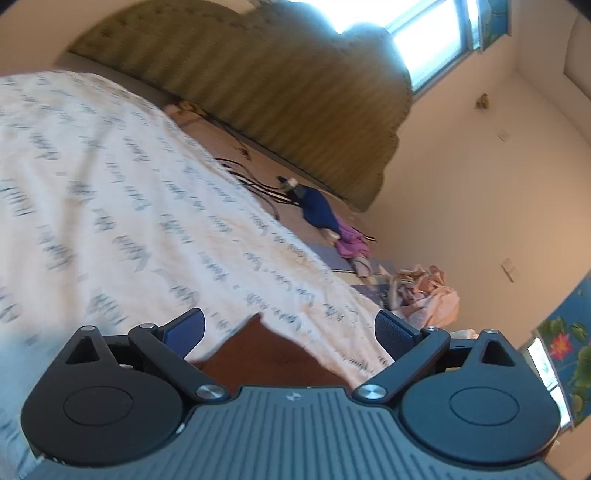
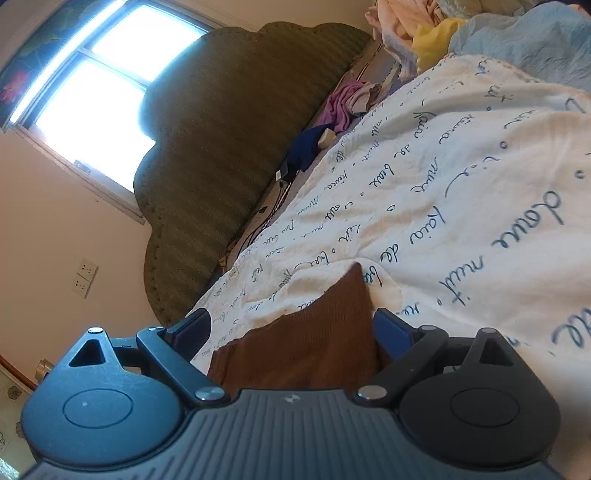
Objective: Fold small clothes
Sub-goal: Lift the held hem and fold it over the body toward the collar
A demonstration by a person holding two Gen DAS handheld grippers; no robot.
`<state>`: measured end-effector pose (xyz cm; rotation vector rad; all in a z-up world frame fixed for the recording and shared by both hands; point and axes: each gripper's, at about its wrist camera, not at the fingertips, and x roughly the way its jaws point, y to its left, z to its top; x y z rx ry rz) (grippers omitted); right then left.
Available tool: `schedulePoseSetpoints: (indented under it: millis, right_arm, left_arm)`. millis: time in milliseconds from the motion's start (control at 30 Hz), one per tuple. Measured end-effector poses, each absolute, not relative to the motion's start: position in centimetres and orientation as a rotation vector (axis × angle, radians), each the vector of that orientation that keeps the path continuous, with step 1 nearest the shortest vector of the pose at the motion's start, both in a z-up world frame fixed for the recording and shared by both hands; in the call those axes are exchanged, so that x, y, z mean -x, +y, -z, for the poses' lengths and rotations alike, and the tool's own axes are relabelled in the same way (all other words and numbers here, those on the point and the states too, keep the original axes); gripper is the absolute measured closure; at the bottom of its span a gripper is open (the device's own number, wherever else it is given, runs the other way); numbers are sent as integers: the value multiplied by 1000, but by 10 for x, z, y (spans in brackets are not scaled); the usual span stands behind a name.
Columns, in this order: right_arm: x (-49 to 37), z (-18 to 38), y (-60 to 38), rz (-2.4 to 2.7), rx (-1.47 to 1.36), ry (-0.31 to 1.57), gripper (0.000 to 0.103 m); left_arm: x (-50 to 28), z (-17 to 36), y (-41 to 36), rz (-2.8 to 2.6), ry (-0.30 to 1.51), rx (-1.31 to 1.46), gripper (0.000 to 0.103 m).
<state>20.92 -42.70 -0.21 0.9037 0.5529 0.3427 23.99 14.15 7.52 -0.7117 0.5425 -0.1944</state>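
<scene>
Where the brown garment (image 2: 314, 343) lies on the white quilt (image 2: 461, 184), both claws stand over it with jaws spread wide and nothing clamped. Its ribbed cloth fills the gap between the right gripper (image 2: 291, 328) fingers, one corner pointing up the quilt; the right-hand blue pad sits just beside its edge, though whether it touches cannot be told. Seen from the left wrist, the same brown garment (image 1: 266, 354) shows as a blurred peak between the fingers of the left gripper (image 1: 290, 328), apart from both pads.

Cursive writing in dark blue covers the quilt; "nuit", "de" and "faire" can be made out near the garment, the rest being too slanted or blurred to read. A small pale emblem sits on each gripper's ribbed grey body, too small to read. Both grippers point somewhat downward across the quilt toward the headboard (image 2: 229, 147), and both views are strongly tilted.

Beyond the quilt, against the olive padded headboard, lie a dark blue cloth (image 2: 306, 147), a pink-purple cloth (image 2: 341, 107) and some black cables (image 1: 255, 181). Farther along the quilt's edge is a heap of pale pink, yellow and light blue laundry (image 2: 424, 33). Behind the headboard a bright window (image 2: 99, 99) glares, and wall sockets (image 2: 85, 277) sit beside it.
</scene>
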Motion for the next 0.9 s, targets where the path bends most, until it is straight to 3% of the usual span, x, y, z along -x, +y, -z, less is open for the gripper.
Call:
schedulePoseSetpoints:
  millis: [300,433,633,667,700,733,767,800,900]
  right_arm:
    - [-69,28,-435,-359,-974,661,7]
    - [-53,36,-421,-352,-948,685,7]
    - [-105,45,-385,-358,-1056,694,9]
    - [-111,48,-380,-335,-1058,682,11]
    - [-116,49,-377,-321,-1053,655,22]
    - [-121,49,-375,-293,-1037,659,57]
    - [-127,51,-372,-267,-1010,691,75]
    - [-133,56,-369,-255,-989,721,88]
    - [-135,64,-371,-274,-1011,721,91]
  left_arm:
    - [-101,-26,173,36,603,820,7]
    - [-109,-8,161,65,650,859,7]
    - [-143,3,134,34,635,845,4]
    - [-146,2,131,40,641,836,7]
    - [-150,2,128,51,652,822,14]
    - [-154,2,124,53,679,796,37]
    - [-159,3,120,47,720,762,73]
    - [-164,7,119,42,752,745,83]
    - [-166,8,120,50,765,744,85]
